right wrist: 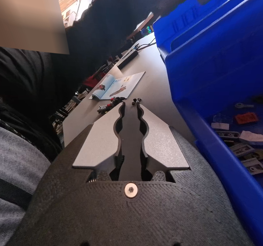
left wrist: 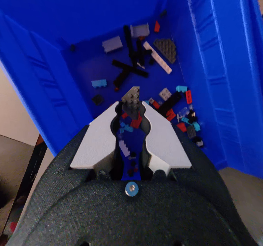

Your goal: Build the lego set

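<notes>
In the left wrist view my left gripper [left wrist: 130,104] is shut on a dark grey wedge plate [left wrist: 131,100] and holds it above the floor of a blue bin [left wrist: 42,54]. Loose bricks lie below: black beams [left wrist: 130,69], a white long plate [left wrist: 157,57], a second dark grey wedge plate [left wrist: 165,49], light blue bricks [left wrist: 99,83] and red bricks [left wrist: 188,96]. In the right wrist view my right gripper [right wrist: 131,104] is open a little and empty, low over the white table [right wrist: 153,96]. A partly built black and red model [right wrist: 110,105] and a small black assembly [right wrist: 136,101] lie just beyond its tips.
An open instruction booklet [right wrist: 119,86] lies on the table past the model. Blue bins [right wrist: 213,68] stand along the right, the nearest holding grey and red parts [right wrist: 246,118]. A person in dark clothing [right wrist: 35,82] is at the left. A black device [right wrist: 127,61] and cables lie farther back.
</notes>
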The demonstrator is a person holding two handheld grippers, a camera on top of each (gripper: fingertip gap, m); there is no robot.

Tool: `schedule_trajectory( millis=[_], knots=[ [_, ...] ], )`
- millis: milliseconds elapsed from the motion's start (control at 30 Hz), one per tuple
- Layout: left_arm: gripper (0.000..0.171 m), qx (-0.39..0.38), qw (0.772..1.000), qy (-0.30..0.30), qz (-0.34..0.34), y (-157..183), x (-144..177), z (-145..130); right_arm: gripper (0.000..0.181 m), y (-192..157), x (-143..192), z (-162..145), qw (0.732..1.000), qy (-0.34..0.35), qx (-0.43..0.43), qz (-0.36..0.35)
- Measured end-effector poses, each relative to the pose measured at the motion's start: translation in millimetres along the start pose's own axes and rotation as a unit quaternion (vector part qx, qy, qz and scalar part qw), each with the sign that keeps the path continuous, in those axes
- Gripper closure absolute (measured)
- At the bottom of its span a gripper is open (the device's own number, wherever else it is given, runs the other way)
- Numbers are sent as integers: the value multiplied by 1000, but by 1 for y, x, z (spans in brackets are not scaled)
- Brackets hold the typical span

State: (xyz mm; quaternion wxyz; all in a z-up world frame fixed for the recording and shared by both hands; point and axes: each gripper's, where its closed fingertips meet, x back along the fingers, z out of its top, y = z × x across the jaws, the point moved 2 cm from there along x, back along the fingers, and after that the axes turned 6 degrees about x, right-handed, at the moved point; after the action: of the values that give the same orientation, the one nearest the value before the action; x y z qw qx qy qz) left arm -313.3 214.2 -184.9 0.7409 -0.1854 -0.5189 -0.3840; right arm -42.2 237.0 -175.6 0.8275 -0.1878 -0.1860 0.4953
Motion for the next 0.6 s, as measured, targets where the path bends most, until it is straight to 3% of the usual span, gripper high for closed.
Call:
schedule_trajectory(
  millis=[167,367,467,600],
  knots=[
    [146,18,1000,16,0,-1,-17,18,164,0,0,0,1000,1,-1,1],
    [141,-2,1000,-20,8,5,-33,12,163,0,1,1,1000,3,-2,2],
    [127,-4,1000,-11,14,8,-27,10,163,0,1,1,1000,4,-2,3],
    [127,-22,1000,5,10,18,-5,-5,163,0,1,1,1000,4,-3,3]
  ],
)
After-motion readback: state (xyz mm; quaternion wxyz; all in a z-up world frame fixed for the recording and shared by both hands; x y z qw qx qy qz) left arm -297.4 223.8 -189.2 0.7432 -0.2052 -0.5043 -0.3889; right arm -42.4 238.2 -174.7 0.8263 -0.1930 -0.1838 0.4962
